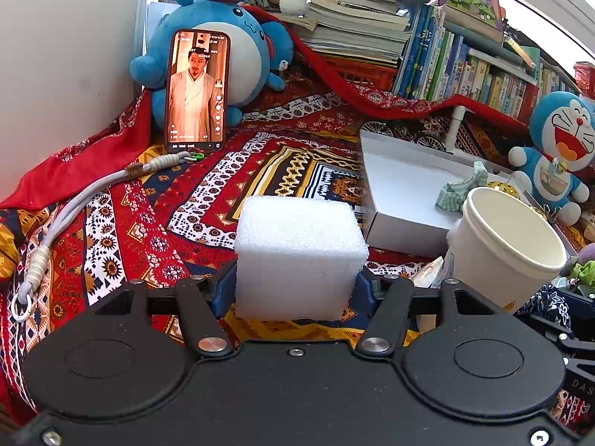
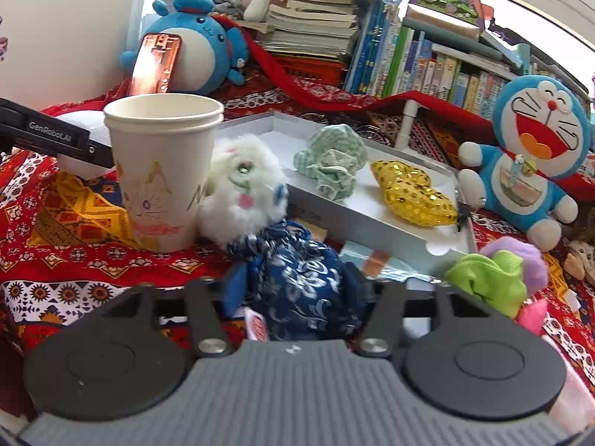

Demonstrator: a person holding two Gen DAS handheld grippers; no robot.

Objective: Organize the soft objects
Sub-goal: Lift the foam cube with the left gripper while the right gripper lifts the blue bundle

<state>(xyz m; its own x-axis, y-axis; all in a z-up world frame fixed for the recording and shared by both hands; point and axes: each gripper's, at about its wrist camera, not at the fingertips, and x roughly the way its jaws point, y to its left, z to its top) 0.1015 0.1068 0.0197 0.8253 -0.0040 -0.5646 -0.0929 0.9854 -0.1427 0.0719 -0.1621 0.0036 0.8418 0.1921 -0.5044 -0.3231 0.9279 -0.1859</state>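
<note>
Two handheld grippers work a cluttered worktop draped in a red patterned cloth, each closed on a soft item near the white tray (image 2: 375,219). The left gripper (image 1: 297,290) has its jaws about half open and pressed against both sides of a white foam block (image 1: 299,256), which sits left of the tray, just in front of its near corner. The right gripper (image 2: 297,290) has its jaws drawn in on a blue patterned cloth bundle (image 2: 301,278), just in front of the tray.

The foam is squarish, with no clear long axis, flat face up. The bundle is a rounded lump, its knotted end toward the tray.

Risks appear real: the paper cup (image 2: 163,171) stands just left of the tray and could topple if either load swings; the slack bundle may sag or slip free.
</note>
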